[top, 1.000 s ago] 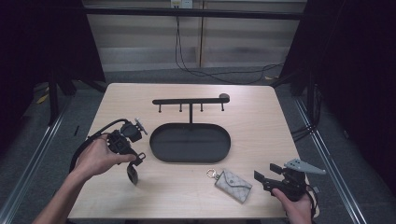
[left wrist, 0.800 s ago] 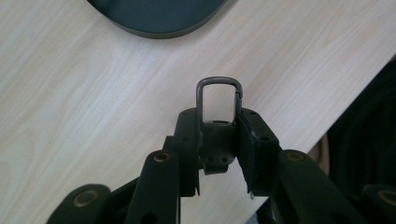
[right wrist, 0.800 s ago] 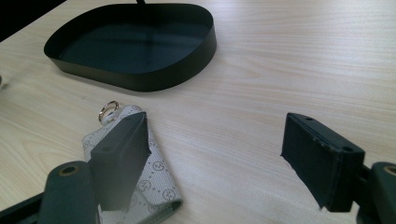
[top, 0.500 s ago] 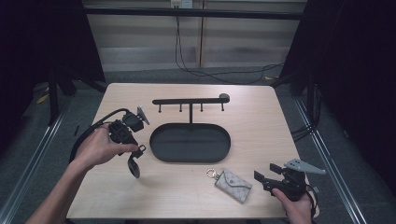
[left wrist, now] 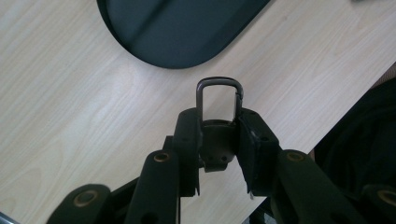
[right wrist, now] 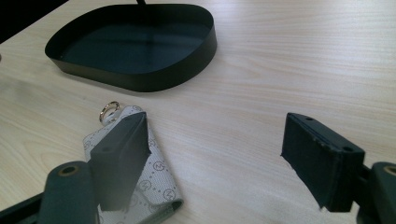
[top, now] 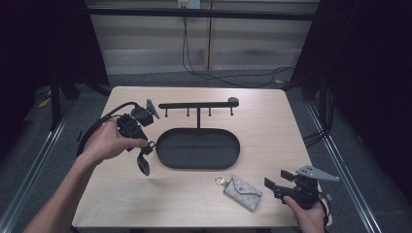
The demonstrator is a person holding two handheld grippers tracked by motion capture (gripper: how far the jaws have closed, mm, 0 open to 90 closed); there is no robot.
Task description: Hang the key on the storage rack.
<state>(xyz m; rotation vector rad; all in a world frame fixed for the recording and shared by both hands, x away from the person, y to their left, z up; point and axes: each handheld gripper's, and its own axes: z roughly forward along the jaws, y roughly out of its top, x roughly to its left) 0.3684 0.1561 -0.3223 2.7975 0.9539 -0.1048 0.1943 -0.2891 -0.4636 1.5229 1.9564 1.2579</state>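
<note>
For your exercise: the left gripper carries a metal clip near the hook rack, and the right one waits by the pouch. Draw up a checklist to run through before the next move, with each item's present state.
1. Left gripper shut on the metal clip: ok; the loop sticks out beyond the jaws.
2. Clip lifted off the table: ok, judging from the high view.
3. Clip lined up with a hook on the rack: not ok; the gripper is to the left of the rack, over the tray edge.
4. Which hook is meant: cannot tell.
5. Right gripper open: ok; jaws wide apart.
6. Pouch flat on the table and untouched: ok, apparently; one jaw hides part of it.
</note>
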